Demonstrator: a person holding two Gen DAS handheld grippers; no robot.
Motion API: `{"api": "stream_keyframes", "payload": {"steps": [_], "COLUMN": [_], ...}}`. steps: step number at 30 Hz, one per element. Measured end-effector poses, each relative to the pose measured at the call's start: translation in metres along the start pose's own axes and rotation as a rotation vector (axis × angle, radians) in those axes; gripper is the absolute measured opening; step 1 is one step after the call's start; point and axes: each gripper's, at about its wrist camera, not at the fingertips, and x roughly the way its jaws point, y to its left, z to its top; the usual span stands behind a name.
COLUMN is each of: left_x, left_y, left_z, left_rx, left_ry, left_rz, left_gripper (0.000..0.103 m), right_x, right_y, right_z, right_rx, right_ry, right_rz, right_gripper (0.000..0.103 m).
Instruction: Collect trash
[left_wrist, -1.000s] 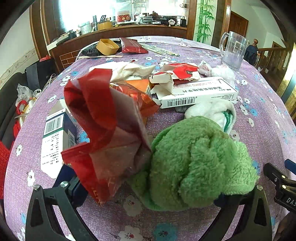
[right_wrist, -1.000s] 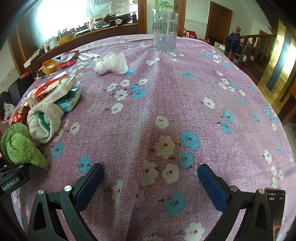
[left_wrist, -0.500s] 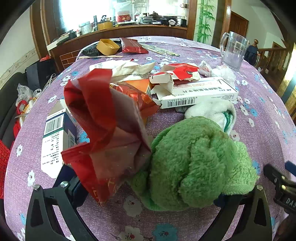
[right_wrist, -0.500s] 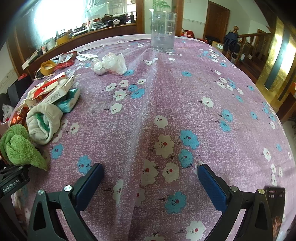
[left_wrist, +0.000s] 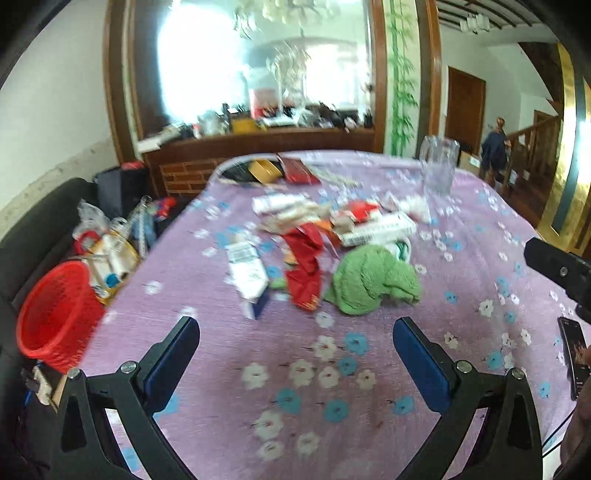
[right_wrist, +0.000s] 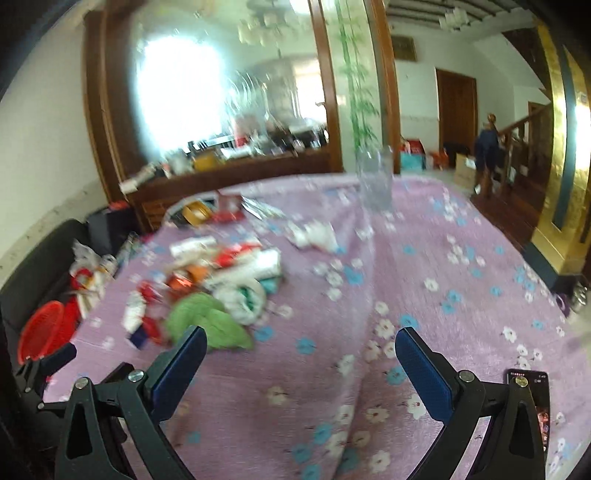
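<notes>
A heap of trash lies mid-table: a crumpled red wrapper (left_wrist: 304, 267), a white and blue carton (left_wrist: 246, 273), a long white box (left_wrist: 380, 229) and torn paper. A green towel (left_wrist: 371, 280) sits beside the heap. My left gripper (left_wrist: 295, 336) hovers open above the near tablecloth, well short of the heap, holding nothing. My right gripper (right_wrist: 301, 349) is open too, empty, with the green towel (right_wrist: 207, 321) just beyond its left finger. A red basket (left_wrist: 55, 314) stands off the table's left edge. Both views are blurred by motion.
A clear glass mug (left_wrist: 439, 166) stands at the far right of the purple flowered tablecloth (left_wrist: 332, 369). White crumpled tissue (right_wrist: 314, 236) lies near it. A phone (right_wrist: 532, 402) rests at the near right edge. A dark sofa with clutter (left_wrist: 107, 240) lines the left side.
Both grippers have pulled back and risen, so the heap now looks much smaller and farther. The red wrapper and green towel no longer sit between my left fingers. The red basket has come into view.
</notes>
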Motion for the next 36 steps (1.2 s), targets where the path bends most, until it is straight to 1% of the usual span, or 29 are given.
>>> {"api": "stream_keyframes", "payload": {"steps": [4,8,13,16,19,24,30,36], "left_x": [-0.015,-0.034,-0.041,-0.044,-0.042,-0.037,-0.038,-0.042], "left_y": [0.007,0.014,0.025,0.029,0.033,0.040,0.042,0.042], "left_z": [0.004,0.004,0.003,0.002,0.003,0.002,0.004,0.006], "left_rx": [-0.021,-0.031,-0.061,-0.066,-0.076,-0.095,-0.093,-0.094], "left_ry": [-0.030,-0.065,-0.070,-0.090,-0.084,-0.071,-0.076,-0.085], "left_rz": [-0.003,0.022,0.039,0.057,0.050,0.046,0.061,0.059], "left_gripper": [0.103,0.103,0.103,0.103,0.103,0.103,0.103,0.103], "right_x": [-0.021,-0.029,-0.035,-0.038,-0.038,-0.035,-0.038,-0.040], "right_y": [0.013,0.023,0.033,0.036,0.038,0.043,0.043,0.043], "right_z": [0.008,0.010,0.010,0.010,0.009,0.008,0.011,0.012], "right_rx": [-0.001,-0.006,-0.051,-0.066,-0.084,-0.088,-0.080,-0.076], "right_ry": [-0.053,-0.058,-0.060,-0.062,-0.069,-0.063,-0.098,-0.108], "right_rz": [0.045,0.081,0.058,0.053,0.055,0.068,0.062,0.062], "right_gripper": [0.103,0.103,0.103,0.103,0.103,0.103,0.103,0.103]}}
